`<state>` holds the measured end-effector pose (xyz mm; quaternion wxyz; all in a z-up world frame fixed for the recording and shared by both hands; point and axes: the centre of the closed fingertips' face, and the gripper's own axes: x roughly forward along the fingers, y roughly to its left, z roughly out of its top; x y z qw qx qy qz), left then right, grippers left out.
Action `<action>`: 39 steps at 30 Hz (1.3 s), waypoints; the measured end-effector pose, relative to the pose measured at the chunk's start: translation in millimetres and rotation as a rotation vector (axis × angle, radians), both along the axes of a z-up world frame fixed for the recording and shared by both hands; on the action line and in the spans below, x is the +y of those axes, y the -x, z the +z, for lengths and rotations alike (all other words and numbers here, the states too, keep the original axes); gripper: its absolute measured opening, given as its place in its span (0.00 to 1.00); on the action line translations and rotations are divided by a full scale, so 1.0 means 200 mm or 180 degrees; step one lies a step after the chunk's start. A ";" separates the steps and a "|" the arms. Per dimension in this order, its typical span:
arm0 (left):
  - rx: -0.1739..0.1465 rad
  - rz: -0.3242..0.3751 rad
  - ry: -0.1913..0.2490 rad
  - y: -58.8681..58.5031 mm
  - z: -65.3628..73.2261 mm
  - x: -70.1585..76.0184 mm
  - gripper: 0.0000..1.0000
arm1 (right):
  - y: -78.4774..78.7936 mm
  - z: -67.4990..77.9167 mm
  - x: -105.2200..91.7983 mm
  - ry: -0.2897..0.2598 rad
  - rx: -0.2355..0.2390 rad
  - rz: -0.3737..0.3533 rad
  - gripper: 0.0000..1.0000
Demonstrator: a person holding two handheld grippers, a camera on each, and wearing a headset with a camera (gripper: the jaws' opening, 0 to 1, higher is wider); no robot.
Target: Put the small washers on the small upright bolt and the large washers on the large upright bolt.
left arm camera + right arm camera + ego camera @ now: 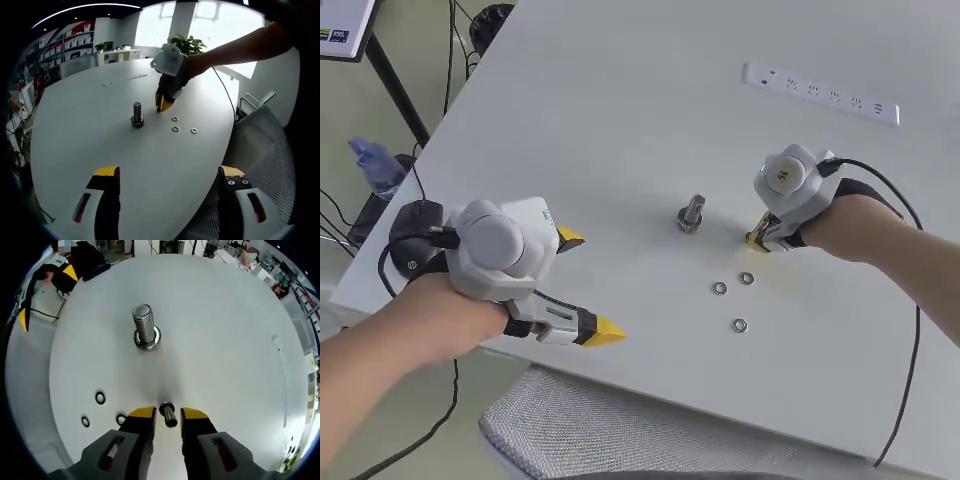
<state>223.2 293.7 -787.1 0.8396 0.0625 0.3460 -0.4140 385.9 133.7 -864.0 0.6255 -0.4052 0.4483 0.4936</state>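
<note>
Our right gripper (167,413) has its jaws a little apart, straddling the small upright bolt (169,418) without pinching it. We reckon that's to line up on the post. Our left gripper (588,285) hangs with jaws wide apart over the table's (620,100) near edge, clear of the work. Three small washers (100,398) lie loose just beside the right jaws, none on a bolt yet. The large upright bolt (143,326) stands beyond them. The ring at its base may be a washer, but we can't be sure.

large bolt (691,213): steel, upright | small bolt (167,415): near it | three washers (719,288) (747,278) (739,325): flat, loose, beside bolts
</note>
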 end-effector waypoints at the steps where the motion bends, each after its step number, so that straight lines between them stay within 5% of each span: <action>1: -0.0003 -0.0001 -0.0006 0.00 0.00 0.00 0.80 | 0.00 0.00 0.00 -0.0008 0.0011 -0.0004 0.22; 14: -0.0075 0.0029 0.0015 0.00 0.03 0.00 0.81 | 0.01 0.03 0.00 0.0015 0.0085 0.0044 0.23; 39: -0.0232 0.0027 -0.0094 0.00 0.09 -0.01 0.92 | 0.02 0.30 0.00 -0.0199 0.0002 0.0085 0.25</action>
